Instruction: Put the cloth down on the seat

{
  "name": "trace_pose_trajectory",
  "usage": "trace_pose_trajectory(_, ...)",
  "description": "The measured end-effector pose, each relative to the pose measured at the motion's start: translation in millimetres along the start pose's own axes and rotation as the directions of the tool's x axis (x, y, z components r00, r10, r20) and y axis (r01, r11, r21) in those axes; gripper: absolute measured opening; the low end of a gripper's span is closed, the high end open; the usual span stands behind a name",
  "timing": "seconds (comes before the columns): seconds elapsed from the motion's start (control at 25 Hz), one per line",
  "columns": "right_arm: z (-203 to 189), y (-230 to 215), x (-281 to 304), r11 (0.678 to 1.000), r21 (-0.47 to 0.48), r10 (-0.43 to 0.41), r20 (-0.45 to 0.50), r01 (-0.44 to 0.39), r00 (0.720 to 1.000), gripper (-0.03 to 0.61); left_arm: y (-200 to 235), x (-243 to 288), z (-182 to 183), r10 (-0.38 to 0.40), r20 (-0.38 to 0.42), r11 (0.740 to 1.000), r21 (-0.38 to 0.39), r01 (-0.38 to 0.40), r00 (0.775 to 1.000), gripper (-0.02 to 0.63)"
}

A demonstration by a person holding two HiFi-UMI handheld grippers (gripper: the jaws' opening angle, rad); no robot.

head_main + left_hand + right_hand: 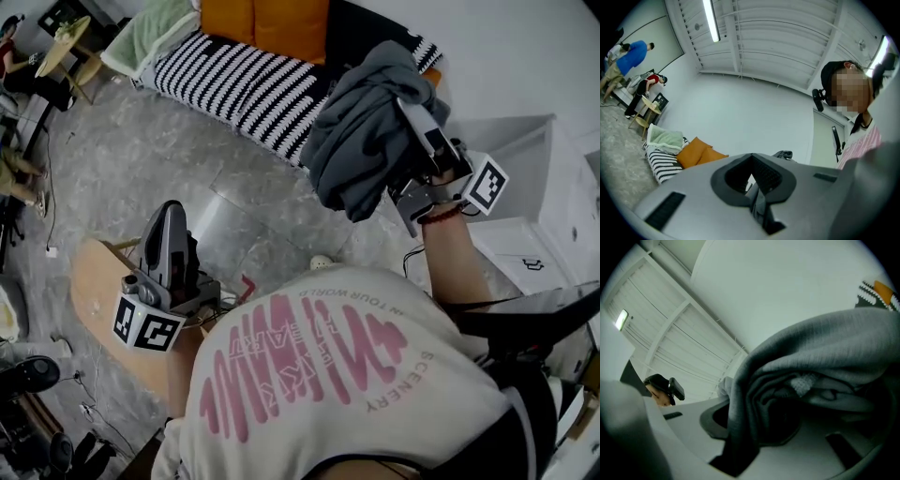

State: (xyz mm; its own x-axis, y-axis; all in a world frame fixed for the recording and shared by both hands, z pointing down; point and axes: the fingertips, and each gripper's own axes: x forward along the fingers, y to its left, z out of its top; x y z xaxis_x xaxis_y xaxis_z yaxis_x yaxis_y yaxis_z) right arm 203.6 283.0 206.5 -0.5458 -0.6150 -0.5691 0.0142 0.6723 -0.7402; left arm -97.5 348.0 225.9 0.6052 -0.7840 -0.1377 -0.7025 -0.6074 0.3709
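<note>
From the head view, the right gripper (412,127) is gripping a bunched grey cloth (361,141) and holding it up in the air. The bundle is sagging over the jaws, close to the near edge of the striped seat (234,80). Orange cushions (267,19) are sitting at the back of the seat. The left gripper (171,220) is hanging low beside a wooden board (94,291), well apart from the cloth and carrying nothing.

In the left gripper view, its jaws are looking pressed together with nothing between them, though a sliver of daylight makes that hard to swear to. The seat and cushions are lying ahead of it, off to the left.

In the right gripper view, both jaws are clenching a thick fold of the cloth, and the rest is spilling forward and filling most of the picture.

So this is looking like the carrying step, with the cloth not yet on the seat. The next move is calling for the bundle to be brought fully over the striped cover and lowered until it is resting there. Only then should the jaws be spreading apart.
</note>
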Motion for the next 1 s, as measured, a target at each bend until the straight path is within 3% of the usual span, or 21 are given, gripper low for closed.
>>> trace_pose_trajectory(0.4, 21, -48, 32, 0.998, 0.055, 0.042, 0.006, -0.042, 0.999, 0.107, 26, 49, -18, 0.043, -0.049, 0.997, 0.059, -0.040, 0.998, 0.009)
trace_pose_trajectory(0.64, 19, -74, 63, 0.998, 0.064, -0.025, 0.020, 0.024, 0.999, 0.107, 73, 70, 1, 0.056, -0.082, 0.998, 0.044, -0.052, 0.995, 0.009)
trace_pose_trajectory(0.8, 16, -85, 99, 0.998, 0.025, -0.061, 0.048, 0.060, 0.997, 0.107, 116, 93, 28, -0.007, -0.071, 1.000, -0.001, 0.007, 0.997, 0.009)
trace_pose_trajectory(1.0, 44, -99, 79, 0.996, -0.023, -0.089, 0.094, 0.092, 0.992, 0.107, 114, 147, 21, -0.104, -0.086, 0.994, 0.014, 0.106, 0.991, 0.009)
